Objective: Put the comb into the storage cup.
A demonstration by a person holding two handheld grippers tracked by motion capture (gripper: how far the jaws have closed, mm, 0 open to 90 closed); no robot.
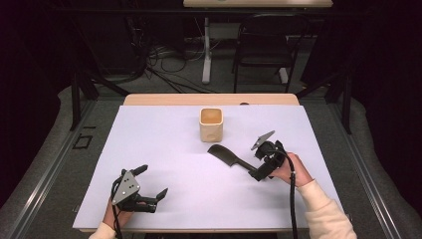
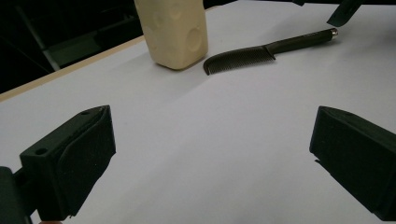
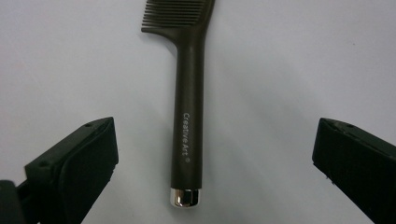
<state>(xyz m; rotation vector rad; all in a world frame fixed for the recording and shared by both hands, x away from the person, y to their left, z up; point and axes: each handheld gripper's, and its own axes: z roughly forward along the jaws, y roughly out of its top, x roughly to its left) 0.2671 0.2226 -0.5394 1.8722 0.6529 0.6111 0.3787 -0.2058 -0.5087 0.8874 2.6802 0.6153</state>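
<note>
A black comb (image 3: 189, 107) lies flat on the white table (image 1: 164, 149), its handle between the right claw's (image 1: 262, 168) wide-open jaws, chrome tip nearest the claw, teeth pointing away toward a cream cup (image 1: 211, 124). Nothing is gripped yet. To grasp well, the jaws should likely drop level and close mid-handle — not on the slick tip. The left claw (image 1: 149, 186) rests open and empty, well apart.

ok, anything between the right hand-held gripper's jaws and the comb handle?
No. In the right gripper view the comb handle lies centred between the open jaws, with bare white table on both sides.
</note>
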